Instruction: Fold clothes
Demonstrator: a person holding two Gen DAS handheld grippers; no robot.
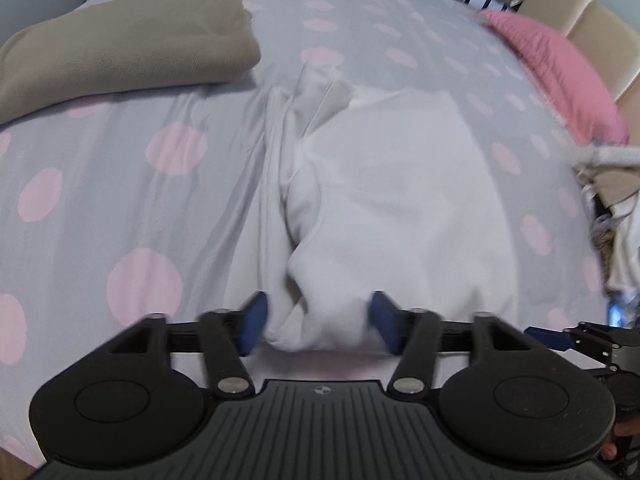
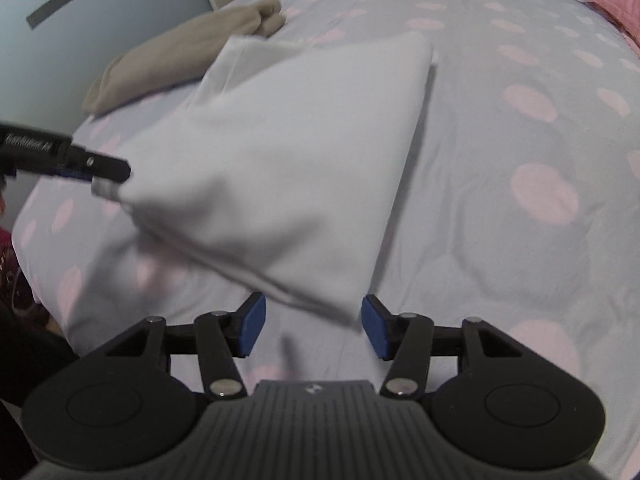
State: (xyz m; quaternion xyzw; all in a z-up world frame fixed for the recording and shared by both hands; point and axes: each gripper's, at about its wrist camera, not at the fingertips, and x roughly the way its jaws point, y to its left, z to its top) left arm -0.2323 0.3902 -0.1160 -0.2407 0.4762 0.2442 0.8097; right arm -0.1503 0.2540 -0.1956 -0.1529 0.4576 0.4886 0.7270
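A white garment lies on the grey bed sheet with pink dots. Its near end is gathered into folds that run between the blue pads of my left gripper, whose jaws stand wide apart. In the right wrist view the garment is a folded slab with its near edge raised off the sheet and blurred. The left gripper is at its left corner. The garment's near right corner hangs between the fingers of my right gripper, which is open and not pinching it.
A folded tan cloth lies at the far left of the bed. A pink pillow rests against a beige headboard at the right. A pile of fabric sits off the bed's right side. The bed's left edge drops away.
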